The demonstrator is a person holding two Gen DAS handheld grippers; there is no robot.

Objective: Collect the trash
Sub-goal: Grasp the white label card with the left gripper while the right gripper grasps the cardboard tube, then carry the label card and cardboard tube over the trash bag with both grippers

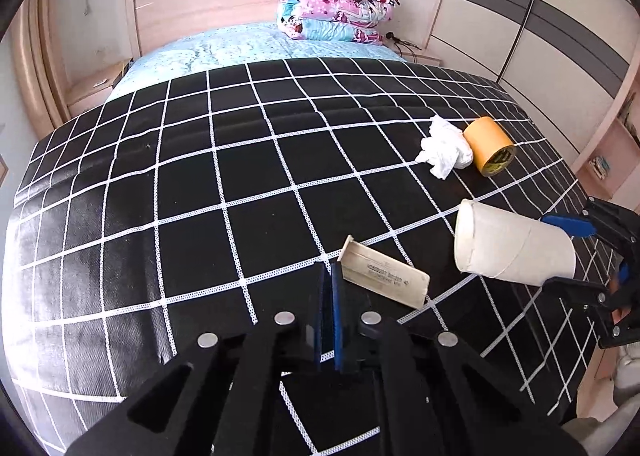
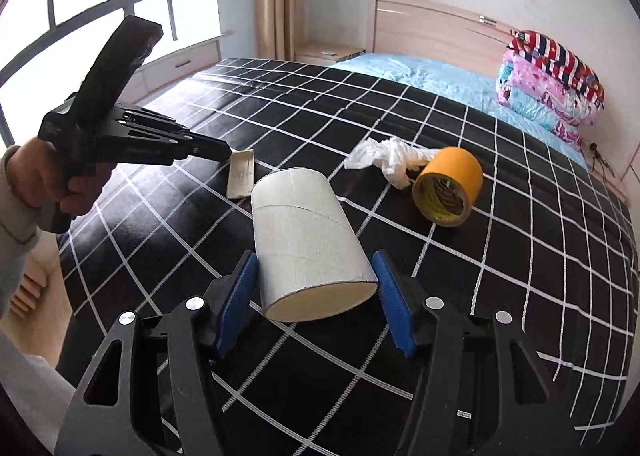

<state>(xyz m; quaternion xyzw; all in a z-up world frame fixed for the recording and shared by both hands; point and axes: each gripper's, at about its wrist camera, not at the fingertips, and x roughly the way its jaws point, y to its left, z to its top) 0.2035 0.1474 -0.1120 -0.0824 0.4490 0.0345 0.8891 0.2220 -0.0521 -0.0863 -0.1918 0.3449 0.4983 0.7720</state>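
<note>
Right gripper (image 2: 314, 298) spread wide around a white cardboard tube (image 2: 308, 240), blue pads (image 2: 240, 296) flanking its near end with slivers of gap on both sides, not clamped; tube lying on its side on the black grid-patterned cover (image 1: 200, 195) of the bed (image 1: 224, 45), open end towards the right wrist camera; seen also from the left wrist view (image 1: 514, 244), between the right gripper's blue-tipped fingers (image 1: 568, 224). Left gripper (image 1: 331, 308) closed, pads pressed together with nothing between them, tips just beside a flat beige plastic piece (image 1: 386, 276) printed with small text; same piece (image 2: 241, 173) lying flat on the cover just past the left gripper's tip (image 2: 224, 153) in the right wrist view. Farther along the cover, crumpled white tissue (image 1: 444, 149) touching a yellow tape roll (image 1: 489, 145), roll on its side. At the head of the bed, folded quilts (image 1: 340, 5) stacked on a light blue sheet (image 1: 208, 51); wooden headboard (image 1: 200, 3) behind; wardrobe (image 1: 540, 15) to the right.
</note>
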